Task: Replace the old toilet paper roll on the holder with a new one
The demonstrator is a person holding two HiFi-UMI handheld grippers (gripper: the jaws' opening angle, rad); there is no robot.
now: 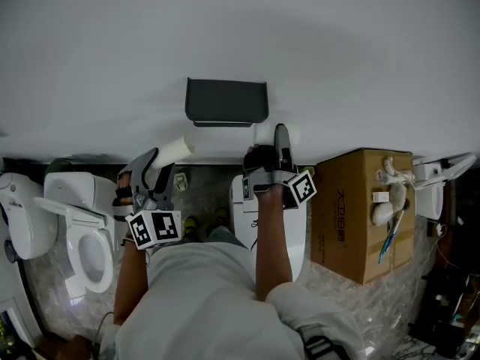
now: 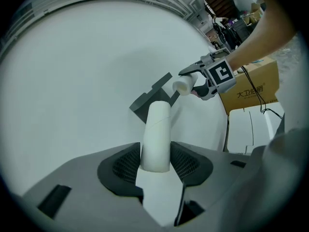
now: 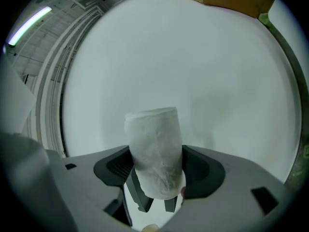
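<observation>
Roll (image 3: 155,149), full and white, clamped in right gripper (image 3: 157,172), pads pressing both sides. Sticks out well past the jaws, end toward wall (image 1: 337,66). Hangs just under the right end of holder (image 1: 226,101); cannot tell whether touching it. Dark grey, that holder, fixed flat to the wall.

Bare tube (image 2: 157,129), pale cardboard, pinched at its near end in left gripper (image 2: 155,164). Tilts up toward the holder and stops short of it, to its lower left in the head view. Well apart from the full one, holder between them.

Below, on the floor (image 1: 202,193): toilet (image 1: 82,231) at far left, lid up; white fixture (image 1: 298,235) under the right arm; brown box (image 1: 360,208) to the right, against the wall, with a few small white things on top.
</observation>
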